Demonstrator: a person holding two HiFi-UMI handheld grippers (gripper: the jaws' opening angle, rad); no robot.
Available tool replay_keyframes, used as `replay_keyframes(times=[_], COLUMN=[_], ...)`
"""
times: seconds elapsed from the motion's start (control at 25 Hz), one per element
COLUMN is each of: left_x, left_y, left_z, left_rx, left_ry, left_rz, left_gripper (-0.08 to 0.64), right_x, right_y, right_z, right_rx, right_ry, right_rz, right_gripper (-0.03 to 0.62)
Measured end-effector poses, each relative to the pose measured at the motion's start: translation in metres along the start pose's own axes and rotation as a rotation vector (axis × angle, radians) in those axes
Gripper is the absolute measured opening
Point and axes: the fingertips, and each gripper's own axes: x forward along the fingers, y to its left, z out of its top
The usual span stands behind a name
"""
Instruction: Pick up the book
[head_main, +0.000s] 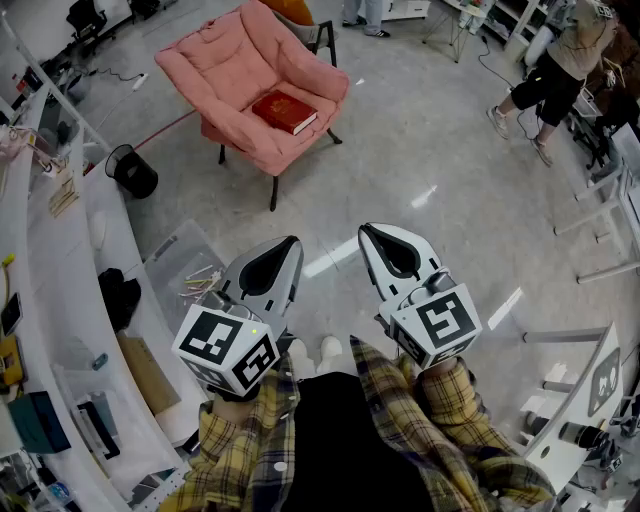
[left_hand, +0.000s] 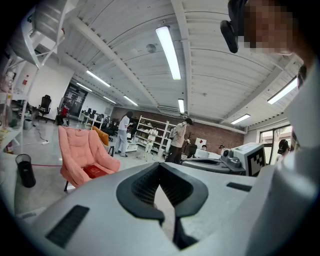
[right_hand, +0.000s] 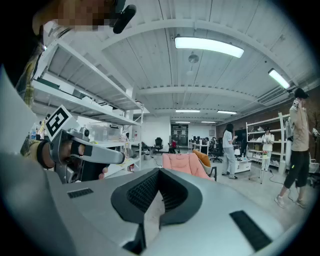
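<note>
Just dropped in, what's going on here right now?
A person stands holding the left gripper and right gripper out in front, jaws shut and empty. The red book lies on the seat of the pink chair ahead, untouched; neither gripper is near it.

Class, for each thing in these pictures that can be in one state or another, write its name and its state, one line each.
Red hardcover book: closed, lying flat on the armchair's seat.
Pink padded armchair: upright, with the book on its seat.
Black round waste bin: upright, open at the top.
Left grey tongs: shut, holding nothing.
Right grey tongs: shut, holding nothing.
</note>
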Motion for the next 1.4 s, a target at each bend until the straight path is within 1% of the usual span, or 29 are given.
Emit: replay_keyframes(times=[0.36,0.64,0.8,0.92,1.16,1.4], left_x=[0.009,0.014,0.020,0.025,0.044,0.076], left_y=[-0.012,-0.030,-0.040,-0.042,-0.021,0.024], left_z=[-0.008,-0.019,-0.026,-0.027,-0.024,-0.007], left_rx=[0.025,0.021,0.023,0.028,0.030,0.023], left_ry=[0.007,0.006,0.022,0.032,0.043,0.040], left_rz=[0.013,0.019,0.019,0.015,0.016,0.012], left_gripper=[0.003,0.003,0.003,0.003,0.003,0.003], right_x=[-0.010,-0.032,-0.043,-0.043,-0.019,0.029], right_y=[-0.005,-0.011,-0.018,-0.022,-0.034,-0.057], right_z=[-0.001,-0.018,-0.021,-0.024,-0.028,-0.030], right_rx=[0.030,0.027,0.055,0.074,0.091,0.083], right_ry=[-0.020,-0.003,-0.033,-0.032,-0.025,0.003], right_rz=[-0.001,0.001,0.004,0.003,0.011,0.007], right_gripper=[0.015,0.015,0.015,0.015,0.015,0.015])
